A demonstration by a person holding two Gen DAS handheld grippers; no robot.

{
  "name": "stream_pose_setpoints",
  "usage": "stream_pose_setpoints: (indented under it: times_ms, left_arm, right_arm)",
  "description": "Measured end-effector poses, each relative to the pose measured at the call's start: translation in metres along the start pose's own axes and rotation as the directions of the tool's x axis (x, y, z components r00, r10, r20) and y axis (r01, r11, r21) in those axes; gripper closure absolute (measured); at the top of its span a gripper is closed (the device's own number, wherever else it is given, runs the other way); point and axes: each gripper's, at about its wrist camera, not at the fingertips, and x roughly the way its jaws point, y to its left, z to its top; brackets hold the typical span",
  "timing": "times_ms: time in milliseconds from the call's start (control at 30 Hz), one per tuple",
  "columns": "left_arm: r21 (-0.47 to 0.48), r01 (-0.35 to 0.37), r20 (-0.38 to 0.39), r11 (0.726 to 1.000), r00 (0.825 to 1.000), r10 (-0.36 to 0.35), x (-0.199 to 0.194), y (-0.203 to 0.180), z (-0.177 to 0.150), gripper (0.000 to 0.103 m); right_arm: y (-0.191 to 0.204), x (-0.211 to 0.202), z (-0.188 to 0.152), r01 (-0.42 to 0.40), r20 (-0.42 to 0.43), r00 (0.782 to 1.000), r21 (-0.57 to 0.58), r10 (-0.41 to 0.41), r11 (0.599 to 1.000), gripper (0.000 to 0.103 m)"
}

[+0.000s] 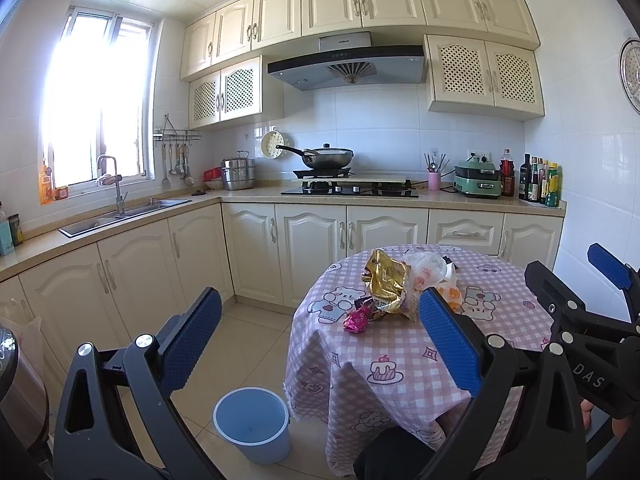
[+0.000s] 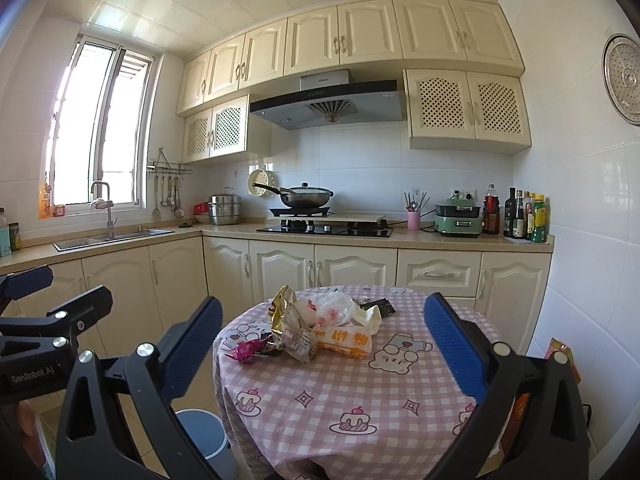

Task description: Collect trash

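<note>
A pile of trash lies on the round table with a pink checked cloth (image 1: 404,344) (image 2: 360,392): a gold foil bag (image 1: 386,280) (image 2: 282,304), a clear plastic bag (image 1: 428,266) (image 2: 332,310), an orange-and-white wrapper (image 2: 344,342) (image 1: 452,294), and a small pink wrapper (image 1: 357,319) (image 2: 247,351). A blue bin (image 1: 252,418) (image 2: 204,436) stands on the floor left of the table. My left gripper (image 1: 320,336) is open and empty, held short of the table. My right gripper (image 2: 322,344) is open and empty, above the table's near side.
Cream cabinets and a counter run along the back with a sink (image 1: 124,214), a stove with a wok (image 1: 328,158), a green appliance (image 1: 478,180) and several bottles (image 1: 538,180). A bag (image 2: 560,364) stands right of the table. Tiled floor lies left of the table.
</note>
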Motion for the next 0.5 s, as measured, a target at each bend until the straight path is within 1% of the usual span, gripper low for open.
stream_pose_setpoints:
  times_ms: [500]
  left_arm:
    - [0.002,0.001,-0.02,1.0,1.0,-0.001,0.0093,0.0015,-0.0012,0.007]
  right_arm:
    - [-0.0061,0.0056,-0.0014,0.003,-0.02,1.0,0.012,-0.003,1.0,0.004]
